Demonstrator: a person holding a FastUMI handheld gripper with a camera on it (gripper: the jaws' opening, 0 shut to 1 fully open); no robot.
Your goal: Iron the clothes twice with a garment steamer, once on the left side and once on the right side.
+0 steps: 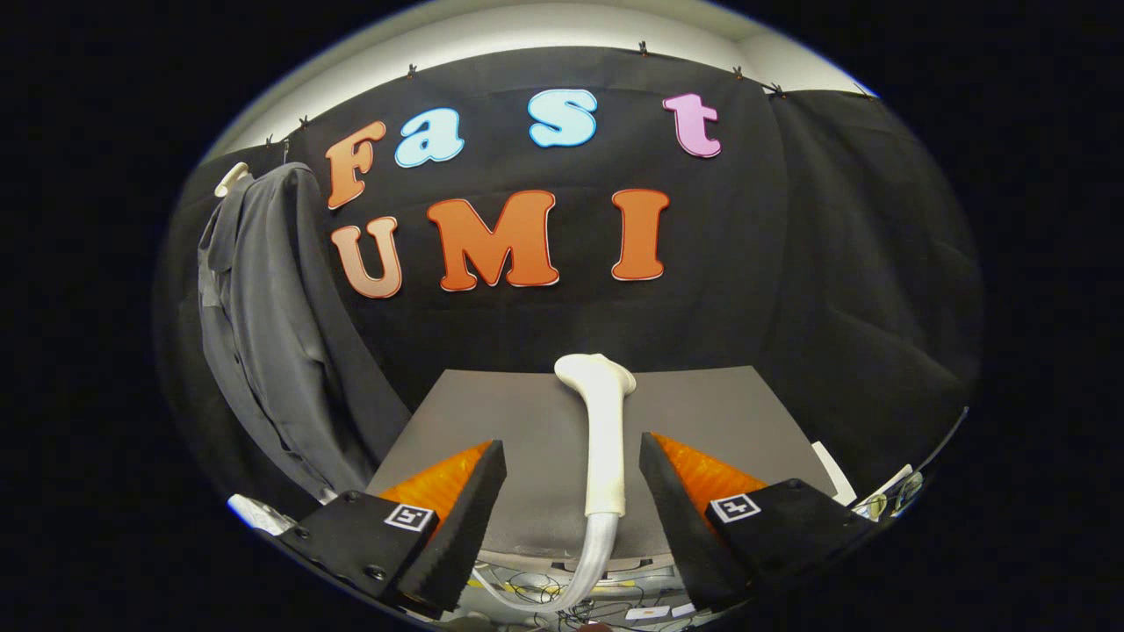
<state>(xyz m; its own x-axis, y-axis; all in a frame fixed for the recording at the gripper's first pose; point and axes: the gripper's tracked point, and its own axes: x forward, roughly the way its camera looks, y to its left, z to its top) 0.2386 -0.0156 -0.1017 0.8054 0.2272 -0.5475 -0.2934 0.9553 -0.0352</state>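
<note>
My gripper (572,491) is wide open, holding nothing. The white steamer (604,439) lies on the grey surface (720,412) between my fingers, untouched. Closing off-centre could roll its handle away. The grey shirt (263,325) hangs far left.

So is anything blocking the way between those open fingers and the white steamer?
Nothing visible. The steamer lies on the grey table in the gap between the open gripper fingers, neither touching it. The shirt hangs off to the left.
</note>
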